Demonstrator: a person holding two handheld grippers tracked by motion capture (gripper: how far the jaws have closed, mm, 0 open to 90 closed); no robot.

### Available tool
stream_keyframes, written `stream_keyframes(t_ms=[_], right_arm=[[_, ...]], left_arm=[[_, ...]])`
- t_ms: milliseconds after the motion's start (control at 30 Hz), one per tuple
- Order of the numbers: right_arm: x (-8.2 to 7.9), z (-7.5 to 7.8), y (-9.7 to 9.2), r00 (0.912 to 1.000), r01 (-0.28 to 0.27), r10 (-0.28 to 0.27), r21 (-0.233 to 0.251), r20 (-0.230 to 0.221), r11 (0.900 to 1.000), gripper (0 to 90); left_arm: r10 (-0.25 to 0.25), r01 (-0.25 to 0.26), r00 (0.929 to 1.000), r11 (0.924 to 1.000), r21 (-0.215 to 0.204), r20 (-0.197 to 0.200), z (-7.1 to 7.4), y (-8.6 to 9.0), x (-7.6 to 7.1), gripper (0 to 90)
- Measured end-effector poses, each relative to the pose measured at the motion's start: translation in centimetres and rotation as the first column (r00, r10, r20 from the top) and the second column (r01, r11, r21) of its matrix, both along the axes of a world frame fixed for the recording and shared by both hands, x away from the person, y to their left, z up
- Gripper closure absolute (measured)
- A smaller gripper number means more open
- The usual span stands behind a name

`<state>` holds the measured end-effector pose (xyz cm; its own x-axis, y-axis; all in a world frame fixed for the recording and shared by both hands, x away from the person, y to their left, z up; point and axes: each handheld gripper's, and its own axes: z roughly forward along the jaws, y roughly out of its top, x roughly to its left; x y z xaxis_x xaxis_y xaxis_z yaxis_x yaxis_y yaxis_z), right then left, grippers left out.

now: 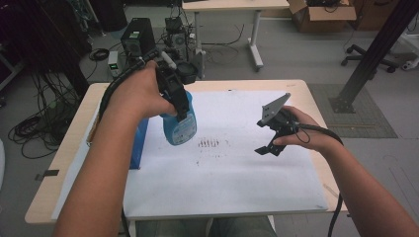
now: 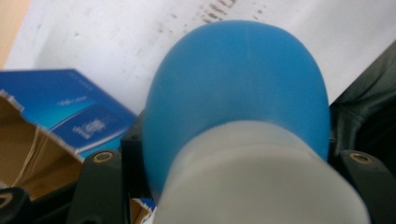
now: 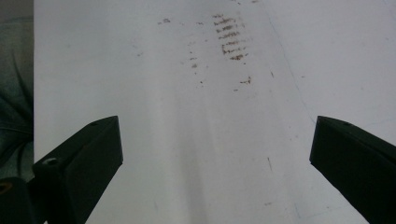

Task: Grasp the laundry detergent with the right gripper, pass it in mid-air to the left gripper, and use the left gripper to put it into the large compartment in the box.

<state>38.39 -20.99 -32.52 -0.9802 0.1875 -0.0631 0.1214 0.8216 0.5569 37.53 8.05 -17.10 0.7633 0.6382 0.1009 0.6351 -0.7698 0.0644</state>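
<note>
Over the table (image 1: 296,89), as the high view has it, the person's left hand (image 1: 141,94) holds the left tongs (image 1: 174,91) raised above the white sheet (image 1: 237,177) that covers most of the tabletop. Those tongs pinch a blue spray bottle (image 1: 180,121) near its top, and the bottle hangs below them, tilted, clear of the sheet. Just left of the bottle a blue box (image 1: 140,143) stands at the sheet's left edge. A patch of brown marks (image 1: 210,144) lies on the sheet to the right of the bottle. Further right, the right hand (image 1: 309,131) holds the right tongs (image 1: 269,148) above the sheet, well apart from the bottle, with a grey three-cornered plate (image 1: 274,108) on top.

From the left gripper view, the round blue body of the spray bottle (image 2: 238,79) and its pale collar (image 2: 261,177) sit between the two black jaws, which press against it on either side. The blue box (image 2: 65,107) shows at the left, its torn cardboard flap open, with the white sheet (image 2: 116,37) beyond.

Seen from the right gripper view, the right tongs (image 3: 217,149) stand spread wide with nothing between them, looking down on the white sheet (image 3: 163,140). The brown marks (image 3: 229,39) lie on it further ahead.
</note>
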Motion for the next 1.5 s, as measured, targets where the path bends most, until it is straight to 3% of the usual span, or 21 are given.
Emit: stream_keyframes(t_ms=[100,267,367,500,567,600,633,667,700,767,900,933,967,1000,1067,1133,1167,1267,1400,1467,1500], right_arm=[[0.2,0.2,0.0,1.0,-0.002,0.002,-0.022,-0.001,0.9998,2.7],[0.5,0.5,-0.1,1.0,-0.002,0.002,-0.048,-0.005,0.9988,2.8],[0.8,0.7,-0.2,1.0,-0.002,0.001,-0.069,-0.008,0.9976,2.8],[1.1,0.9,-0.3,0.9999,0.002,-0.003,-0.073,-0.013,0.9973,2.9],[1.2,0.9,-0.4,0.9999,0.005,-0.006,-0.073,-0.014,0.9973,2.9],[1.2,0.9,-0.4,0.9999,0.005,-0.006,-0.073,-0.014,0.9973,2.9],[1.4,0.9,-0.4,0.9998,0.006,-0.008,-0.078,-0.017,0.9969,2.9],[1.4,0.9,-0.4,0.9998,0.006,-0.008,-0.078,-0.017,0.9969,2.9],[1.5,0.8,-0.5,0.9998,0.009,-0.011,-0.079,-0.018,0.9968,2.9],[1.6,0.8,-0.5,0.9996,0.008,-0.01,-0.082,-0.026,0.9966,2.9],[1.7,0.7,-0.5,0.9993,0.01,-0.014,-0.09,-0.035,0.9959,3.1],[1.8,0.6,-0.5,0.9994,0.008,-0.011,-0.092,-0.032,0.9957,3.1],[1.8,0.6,-0.5,0.9994,0.008,-0.011,-0.092,-0.032,0.9957,3.1],[1.9,0.7,-0.6,0.9992,0.008,-0.012,-0.09,-0.038,0.9959,3.2],[2.0,0.6,-0.6,0.9991,0.013,-0.017,-0.091,-0.039,0.9958,3.2],[2.0,0.6,-0.6,0.9989,0.012,-0.016,-0.096,-0.045,0.9953,3.2],[2.0,0.6,-0.6,0.9989,0.012,-0.016,-0.096,-0.045,0.9953,3.2],[2.1,0.5,-0.5,0.9987,0.012,-0.017,-0.098,-0.048,0.9951,3.2],[2.1,0.3,-0.3,0.9987,0.012,-0.017,-0.1,-0.048,0.9949,3.2],[2.2,0.2,-0.1,0.9986,0.01,-0.015,-0.105,-0.05,0.9944,3.2],[2.2,0.2,-0.1,0.9986,0.01,-0.015,-0.105,-0.05,0.9944,3.2]], left_arm=[[0.077,-0.077,0.997,0.997,-0.008,-0.002,1.3,1.1,0.5,39.0],[0.203,-0.202,0.9793,0.9785,-0.04,0.002,2.8,2.5,1.1,39.0],[0.302,-0.301,0.9532,0.9523,-0.051,0.015,4.4,3.9,1.6,39.0],[0.352,-0.351,0.9356,0.9347,-0.056,0.02,5.4,5.0,2.0,39.0],[0.403,-0.401,0.915,0.9143,-0.056,0.022,6.3,5.9,2.3,39.0],[0.403,-0.401,0.915,0.9143,-0.056,0.022,6.3,5.9,2.3,39.0],[0.442,-0.44,0.8964,0.8958,-0.06,0.027,6.8,6.6,2.5,39.0],[0.442,-0.44,0.8964,0.8958,-0.06,0.027,6.8,6.6,2.5,39.0],[0.48,-0.477,0.8771,0.8765,-0.064,0.027,7.2,7.3,2.6,39.0],[0.513,-0.511,0.8581,0.8574,-0.063,0.024,7.5,8.1,2.8,39.0],[0.551,-0.549,0.8346,0.8339,-0.06,0.019,7.9,9.1,2.9,39.0],[0.575,-0.573,0.8178,0.8172,-0.059,0.02,8.1,9.9,3.0,39.0],[0.575,-0.573,0.8178,0.8172,-0.059,0.02,8.1,9.9,3.0,39.0],[0.597,-0.596,0.8019,0.8014,-0.056,0.018,8.1,10.6,3.0,39.0],[0.604,-0.603,0.7968,0.7963,-0.052,0.017,8.1,10.9,3.1,39.0],[0.628,-0.627,0.7779,0.7773,-0.049,0.011,8.1,11.8,3.2,39.0],[0.628,-0.627,0.7779,0.7773,-0.049,0.011,8.1,11.8,3.2,39.0],[0.654,-0.653,0.7567,0.756,-0.05,0.008,8.1,12.9,3.2,39.0],[0.67,-0.669,0.7423,0.7415,-0.052,0.006,8.1,13.6,3.3,39.0],[0.69,-0.689,0.7241,0.7232,-0.051,0.001,8.0,14.4,3.3,39.0],[0.69,-0.689,0.7241,0.7232,-0.051,0.001,8.0,14.4,3.3,38.9]])
